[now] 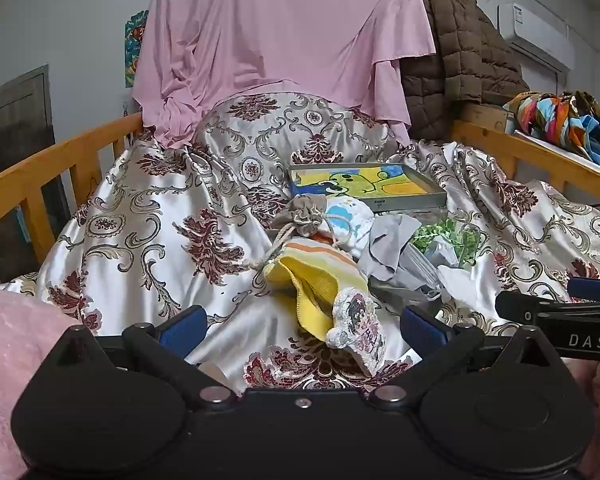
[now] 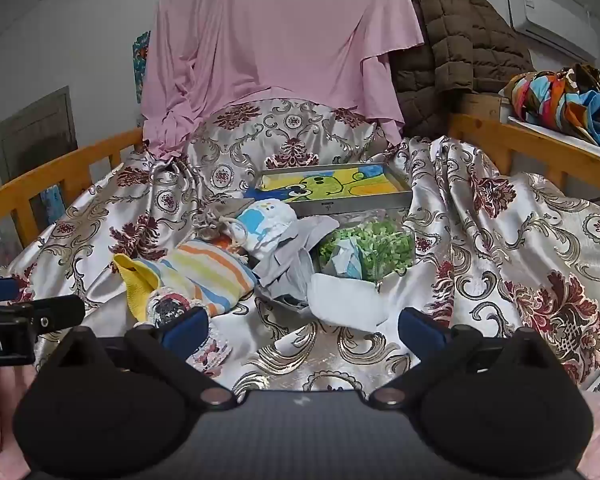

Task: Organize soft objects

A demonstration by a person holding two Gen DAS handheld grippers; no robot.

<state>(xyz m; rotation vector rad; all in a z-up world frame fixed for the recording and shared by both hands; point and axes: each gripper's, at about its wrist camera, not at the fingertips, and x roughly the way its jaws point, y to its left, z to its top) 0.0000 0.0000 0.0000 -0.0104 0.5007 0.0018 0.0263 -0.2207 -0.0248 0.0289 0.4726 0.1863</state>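
Centrally, clear box (image 2: 392,240), seemingly holding greenery (image 2: 374,248)

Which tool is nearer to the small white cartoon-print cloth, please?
Left. The left tool hangs open with the cartoon-print cloth lying between its fingers. The right tool is off to the cloth's right; only its left finger overlaps it.

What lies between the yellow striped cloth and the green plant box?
Crumpled grey cloth lies between the yellow striped cloth and the green plant box, clearest in the right wrist view.
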